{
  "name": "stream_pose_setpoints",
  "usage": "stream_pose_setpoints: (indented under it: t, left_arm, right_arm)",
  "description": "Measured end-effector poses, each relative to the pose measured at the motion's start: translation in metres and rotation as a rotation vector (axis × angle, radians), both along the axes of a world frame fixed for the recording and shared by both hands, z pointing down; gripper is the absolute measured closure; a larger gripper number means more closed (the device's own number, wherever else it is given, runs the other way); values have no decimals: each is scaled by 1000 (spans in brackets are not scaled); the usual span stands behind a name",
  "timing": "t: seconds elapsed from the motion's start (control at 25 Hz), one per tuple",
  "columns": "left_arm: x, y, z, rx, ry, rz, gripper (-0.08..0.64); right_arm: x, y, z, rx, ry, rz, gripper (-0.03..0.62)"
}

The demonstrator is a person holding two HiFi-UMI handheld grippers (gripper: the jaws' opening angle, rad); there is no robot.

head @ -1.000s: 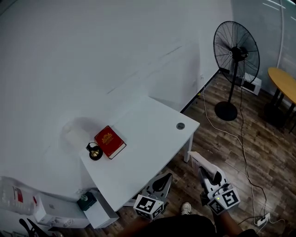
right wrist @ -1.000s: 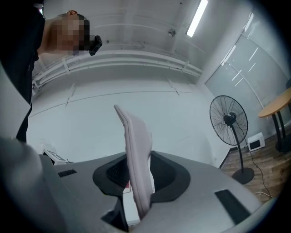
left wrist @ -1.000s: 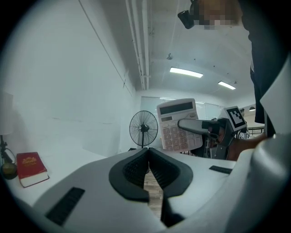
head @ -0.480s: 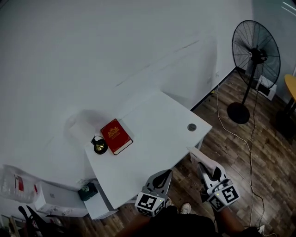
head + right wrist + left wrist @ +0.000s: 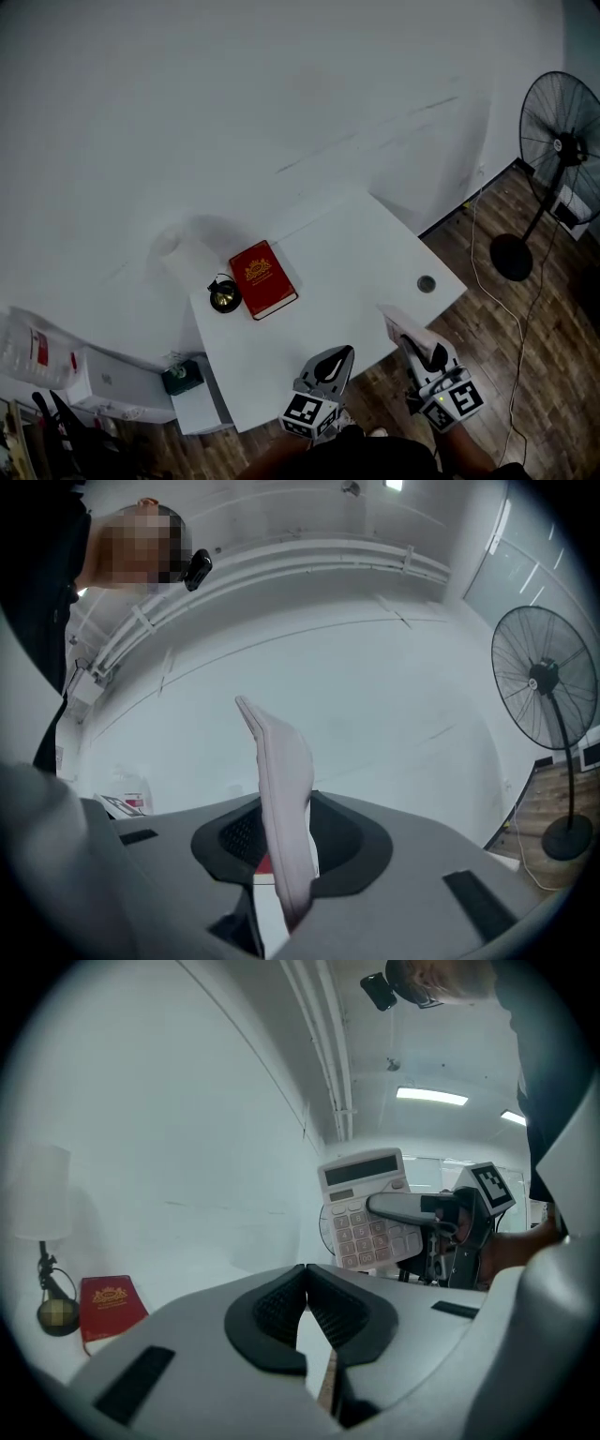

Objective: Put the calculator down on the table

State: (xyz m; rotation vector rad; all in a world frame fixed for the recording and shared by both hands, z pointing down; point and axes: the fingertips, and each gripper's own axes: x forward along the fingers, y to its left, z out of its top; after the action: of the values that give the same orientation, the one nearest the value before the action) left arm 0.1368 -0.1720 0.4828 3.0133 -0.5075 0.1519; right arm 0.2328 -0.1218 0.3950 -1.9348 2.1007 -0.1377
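The calculator (image 5: 397, 322) is a white slab held on edge between the jaws of my right gripper (image 5: 419, 345), just off the front right edge of the white table (image 5: 347, 244). The right gripper view shows the calculator (image 5: 281, 780) edge-on, clamped between the dark pads of the right gripper (image 5: 281, 841). My left gripper (image 5: 339, 353) is at the table's front edge, its jaws shut with nothing in them. In the left gripper view, the left gripper (image 5: 306, 1283) has its pads together, and the calculator's keys (image 5: 367, 1213) face it.
A red book (image 5: 263, 278) lies at the table's left, beside a small black and gold object (image 5: 224, 295) and a white lamp shade (image 5: 185, 251). A round cable hole (image 5: 427, 283) is near the right corner. A standing fan (image 5: 561, 150) and cable are on the wood floor. Boxes (image 5: 103, 384) sit left.
The view has swung so the table now lies directly in front of both grippers, and the fan has slid to the right edge. The calculator stays clamped in the right gripper.
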Motion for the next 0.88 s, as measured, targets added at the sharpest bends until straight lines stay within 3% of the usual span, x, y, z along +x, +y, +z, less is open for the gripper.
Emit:
stream_pose_setpoints:
  t: [0.12,0.4,0.6,0.88]
  left_arm:
    - [-12,-23,3,-14,5,-45,540]
    - [-49,-77,8,-31,23,-164,540]
    - [-75,-100,10,-54,45,-236,540]
    - [-103,-120,25,-69,4,-335,540]
  right_arm:
    - [-8,-27,12,-45,9,-42,466]
    - [-43,-90,14,-37,-1,-180,466]
    - [-59,-118,27,-89,-37,-236,466]
    - [-65,-155,66,-209,-86,-333,466]
